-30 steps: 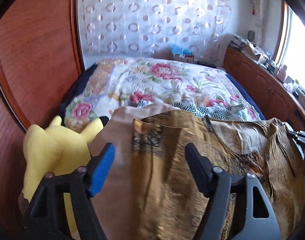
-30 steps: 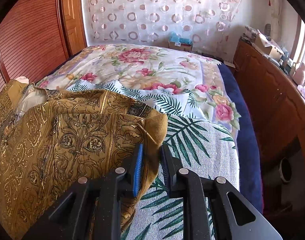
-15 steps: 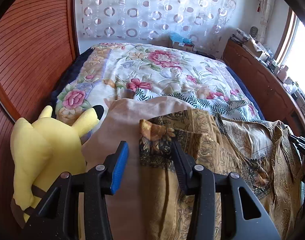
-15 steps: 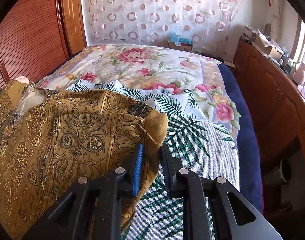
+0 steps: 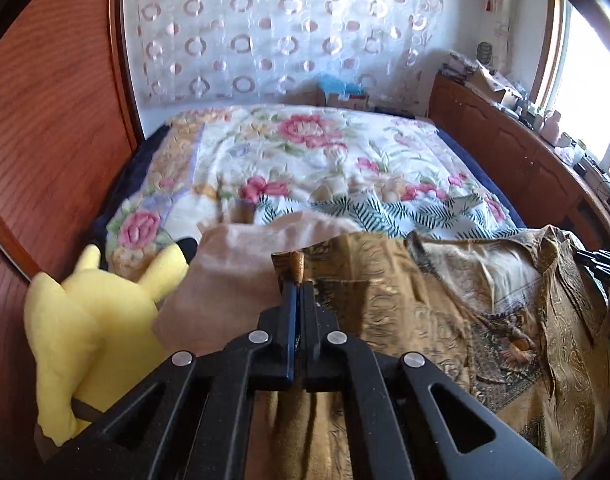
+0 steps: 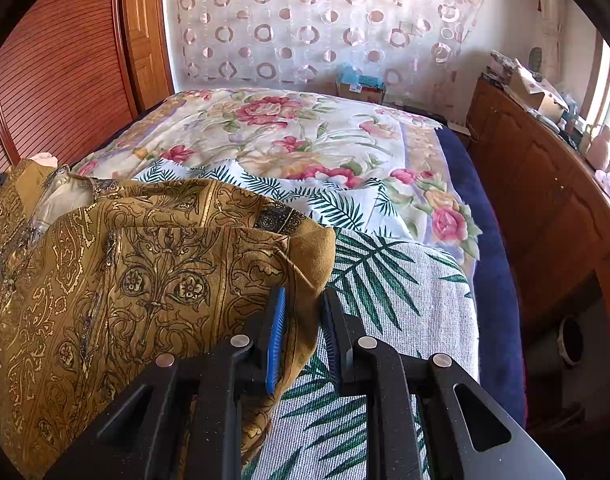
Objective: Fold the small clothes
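Note:
A gold-brown patterned garment (image 5: 385,280) lies spread over the near end of the bed, with a plain beige side (image 5: 233,264) showing at its left. My left gripper (image 5: 298,286) is shut on a pinched fold of the garment's edge, and a small tuft of cloth sticks out above the tips. In the right wrist view the same garment (image 6: 145,280) hangs to the left. Its right edge runs between the pads of my right gripper (image 6: 303,300), which is shut on this thick fold.
A yellow plush toy (image 5: 85,328) sits at the left beside the garment. A leaf-print towel (image 6: 405,300) lies under it, on the floral bedcover (image 6: 305,132). A wooden wardrobe (image 5: 45,120) stands left, and a cluttered wooden cabinet (image 6: 545,200) right.
My left gripper's jaws came together from wide apart and pinched the garment's edge. The right gripper and the cloth in it have not moved.

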Available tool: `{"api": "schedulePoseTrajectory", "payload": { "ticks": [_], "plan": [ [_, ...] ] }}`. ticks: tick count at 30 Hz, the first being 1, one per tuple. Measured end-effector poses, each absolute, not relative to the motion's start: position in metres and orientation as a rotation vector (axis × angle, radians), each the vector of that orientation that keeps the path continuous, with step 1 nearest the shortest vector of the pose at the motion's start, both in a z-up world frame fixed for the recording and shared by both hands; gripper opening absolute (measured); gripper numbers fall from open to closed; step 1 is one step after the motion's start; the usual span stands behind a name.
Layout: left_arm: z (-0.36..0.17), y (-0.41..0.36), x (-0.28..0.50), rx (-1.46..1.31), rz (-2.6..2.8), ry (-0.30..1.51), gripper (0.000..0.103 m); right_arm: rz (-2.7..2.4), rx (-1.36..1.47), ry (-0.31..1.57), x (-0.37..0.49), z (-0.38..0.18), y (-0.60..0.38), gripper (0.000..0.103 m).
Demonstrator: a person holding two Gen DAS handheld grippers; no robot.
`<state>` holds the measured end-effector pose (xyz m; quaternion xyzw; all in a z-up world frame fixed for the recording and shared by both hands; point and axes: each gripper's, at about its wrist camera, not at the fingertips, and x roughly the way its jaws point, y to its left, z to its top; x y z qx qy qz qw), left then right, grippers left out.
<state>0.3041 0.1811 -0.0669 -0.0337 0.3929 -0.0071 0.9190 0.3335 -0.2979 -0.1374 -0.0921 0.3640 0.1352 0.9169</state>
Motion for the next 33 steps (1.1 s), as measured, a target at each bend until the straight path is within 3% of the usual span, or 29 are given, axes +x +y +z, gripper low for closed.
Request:
{"api": "schedulePoseTrajectory", "payload": {
  "ticks": [18,26,27,28,30,33],
  "plan": [
    [-0.024,0.143,0.252,-0.062,-0.092,0.663,0.002,0.275,-0.198,0.745,0.333,-0.139,-0.297,0.019],
    [-0.027,0.126,0.228,-0.042,-0.112,0.669,0.002,0.287,-0.155,0.813,0.354,-0.132,-0.298,0.031],
    [-0.026,0.126,0.225,-0.044,-0.116,0.669,0.002,0.282,-0.163,0.817,0.355,-0.132,-0.294,0.028],
    [-0.025,0.124,0.221,-0.044,-0.119,0.666,0.002,0.281,-0.165,0.821,0.355,-0.131,-0.291,0.013],
    [-0.024,0.122,0.213,-0.042,-0.129,0.664,0.002,0.293,-0.181,0.815,0.351,-0.128,-0.284,0.005],
    [-0.019,0.123,0.199,-0.038,-0.121,0.644,0.002,0.258,-0.205,0.718,0.331,-0.115,-0.280,0.003]
  ]
}}
